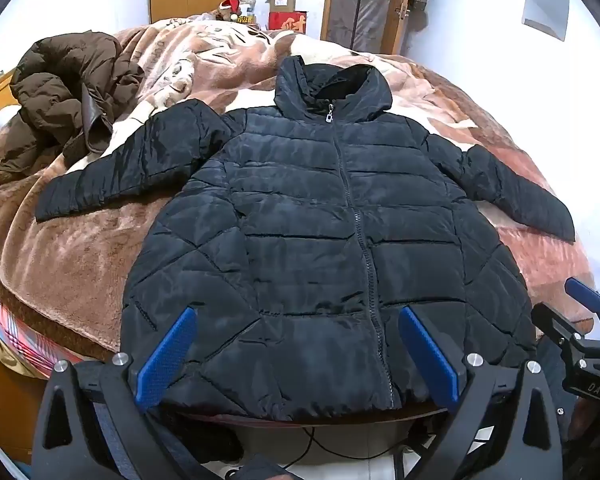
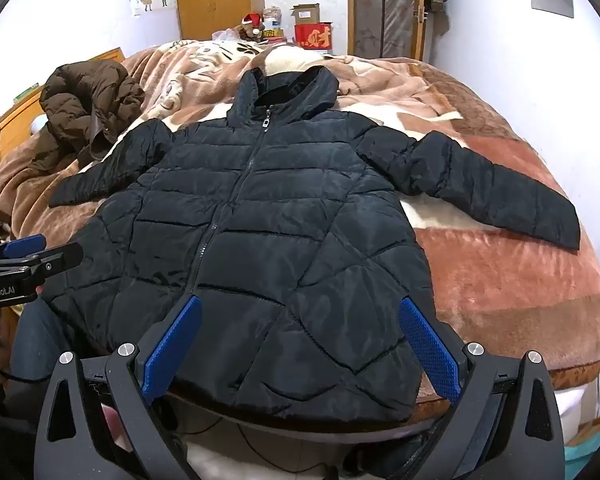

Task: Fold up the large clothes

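Above the jacket's near hem, my left gripper (image 1: 296,320) and my right gripper (image 2: 300,312) both hang with jaws spread wide, holding nothing. Beneath them the black quilted hooded jacket (image 1: 320,216) lies flat, front up and zipped, both sleeves spread outward, on the brown plush blanket (image 1: 72,256) covering the bed. Further off, at far left, a brown puffer coat (image 1: 68,92) lies crumpled.

Glossy quilted jacket (image 1: 300,208), fleecy blanket (image 1: 72,256)
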Tool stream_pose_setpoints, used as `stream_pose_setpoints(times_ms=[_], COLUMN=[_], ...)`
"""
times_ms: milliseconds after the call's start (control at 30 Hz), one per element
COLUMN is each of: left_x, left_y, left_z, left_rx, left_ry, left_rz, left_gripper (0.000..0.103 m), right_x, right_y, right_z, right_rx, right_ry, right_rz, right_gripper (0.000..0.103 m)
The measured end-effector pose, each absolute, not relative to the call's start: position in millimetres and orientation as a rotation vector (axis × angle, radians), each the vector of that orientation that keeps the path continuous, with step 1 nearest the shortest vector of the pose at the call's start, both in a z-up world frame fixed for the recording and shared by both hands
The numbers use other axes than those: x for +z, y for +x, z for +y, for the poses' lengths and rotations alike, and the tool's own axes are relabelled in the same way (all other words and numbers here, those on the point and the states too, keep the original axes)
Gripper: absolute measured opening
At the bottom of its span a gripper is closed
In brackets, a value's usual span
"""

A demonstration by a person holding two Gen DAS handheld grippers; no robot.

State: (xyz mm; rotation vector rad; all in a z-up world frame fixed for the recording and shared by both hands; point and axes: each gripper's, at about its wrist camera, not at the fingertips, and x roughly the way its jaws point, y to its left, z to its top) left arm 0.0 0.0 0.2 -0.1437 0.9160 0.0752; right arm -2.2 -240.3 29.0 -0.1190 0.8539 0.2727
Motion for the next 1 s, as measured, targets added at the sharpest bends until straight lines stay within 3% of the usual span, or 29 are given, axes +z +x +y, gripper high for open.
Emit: stream_pose_setpoints(times_ms=[1000], left_x=[-6.0], left_y=[-1.1], left_z=[2.5], left_rx=[0.081], left_ry=[-0.126], left_rz=[0.920], left_gripper=[0.102], right_x=[24.1], right_y=[-2.3], right_z=[-238.2], right_rx=[0.275], right_ry=[-0.117], right_rz=[0.866], right_gripper=[0.099])
